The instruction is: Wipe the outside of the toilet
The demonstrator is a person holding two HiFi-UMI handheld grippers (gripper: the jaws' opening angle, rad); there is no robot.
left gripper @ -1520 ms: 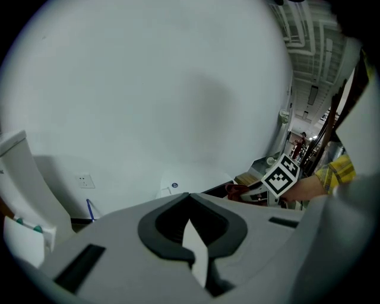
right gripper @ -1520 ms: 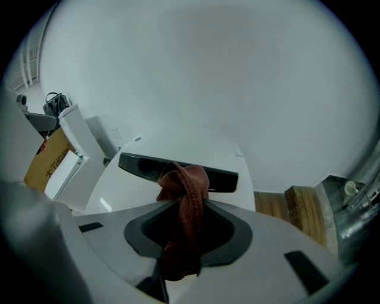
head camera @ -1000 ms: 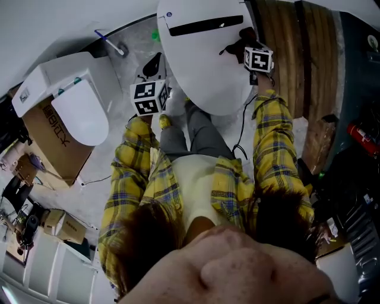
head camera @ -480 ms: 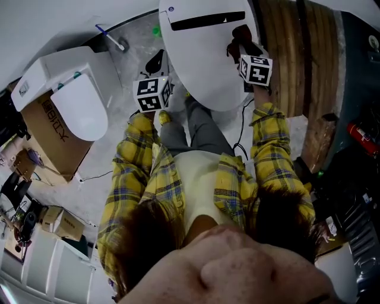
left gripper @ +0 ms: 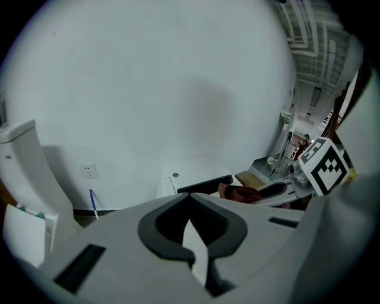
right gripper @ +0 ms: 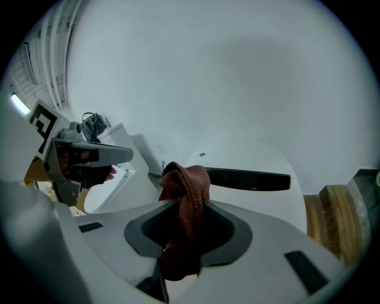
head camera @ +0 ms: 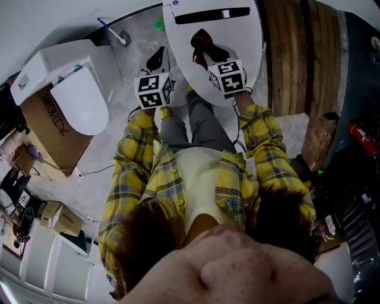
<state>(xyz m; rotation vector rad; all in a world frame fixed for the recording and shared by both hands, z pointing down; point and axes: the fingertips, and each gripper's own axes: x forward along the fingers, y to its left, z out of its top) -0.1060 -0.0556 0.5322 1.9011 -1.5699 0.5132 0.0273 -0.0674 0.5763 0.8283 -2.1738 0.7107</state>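
The white toilet point(head camera: 237, 41) stands with its lid down at the top of the head view, a black slot point(head camera: 211, 15) at the back of the lid. My right gripper point(head camera: 205, 50) is shut on a red-brown cloth point(head camera: 200, 40) that rests on the middle of the lid. In the right gripper view the cloth point(right gripper: 189, 199) bulges up from between the jaws of the right gripper point(right gripper: 187, 208), in front of the lid point(right gripper: 261, 157). My left gripper point(head camera: 158, 60) hangs left of the bowl, off the toilet. In its own view the left gripper point(left gripper: 189, 197) is shut on nothing.
A second white toilet point(head camera: 77, 89) stands at the left beside a cardboard box point(head camera: 50, 133). A blue-handled brush point(head camera: 111, 31) leans by the wall. Wooden planks point(head camera: 297, 59) lie right of the toilet, and a red extinguisher point(head camera: 362, 136) beyond them. The person's legs fill the floor in front.
My right gripper has slid left across the lid with the cloth, from the right edge to the middle. The left gripper has barely moved.
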